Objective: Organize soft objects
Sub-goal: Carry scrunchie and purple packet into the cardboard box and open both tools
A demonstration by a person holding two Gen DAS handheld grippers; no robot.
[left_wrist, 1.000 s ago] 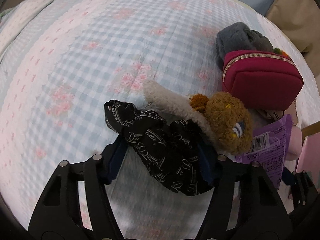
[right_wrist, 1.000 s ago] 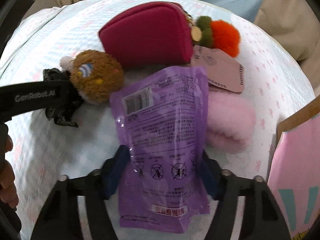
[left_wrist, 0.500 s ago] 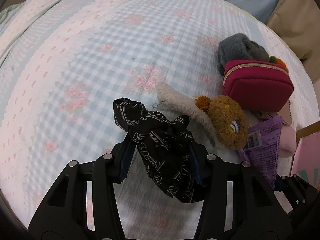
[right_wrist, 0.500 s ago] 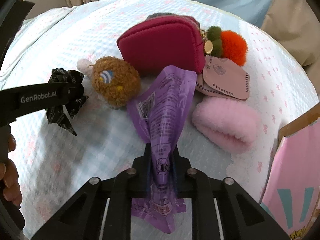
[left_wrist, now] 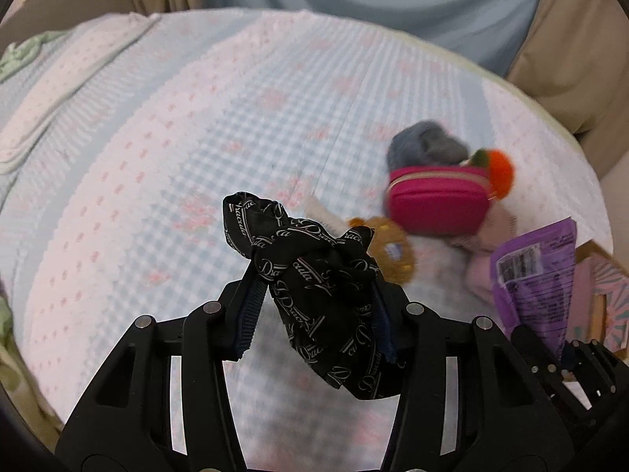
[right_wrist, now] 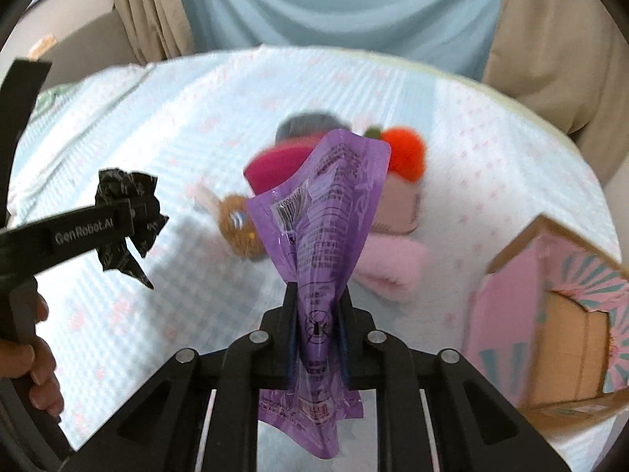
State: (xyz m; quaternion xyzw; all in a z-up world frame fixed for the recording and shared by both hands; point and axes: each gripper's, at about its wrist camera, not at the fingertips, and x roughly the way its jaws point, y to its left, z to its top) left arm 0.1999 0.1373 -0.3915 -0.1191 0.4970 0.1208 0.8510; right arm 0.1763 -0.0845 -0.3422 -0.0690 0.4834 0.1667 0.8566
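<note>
Black printed scarf (left_wrist: 318, 295) bunched up and hanging pinched in the left gripper (left_wrist: 314, 314), clear of the checked bedspread (left_wrist: 157, 157). Purple foil pouch (right_wrist: 318, 236) getting squeezed tight in the right gripper (right_wrist: 316, 334), dangling above the pink pouch (left_wrist: 436, 204), brown plush (right_wrist: 240, 228) and cardboard box (right_wrist: 550, 314).

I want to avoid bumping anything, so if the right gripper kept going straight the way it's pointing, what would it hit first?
Probably the pink fluffy item, which lies on the bedspread just beyond the right gripper. The purple packet pinched in its jaws sticks out ahead and would likely touch first. Depth is hard to judge through the blur.
</note>
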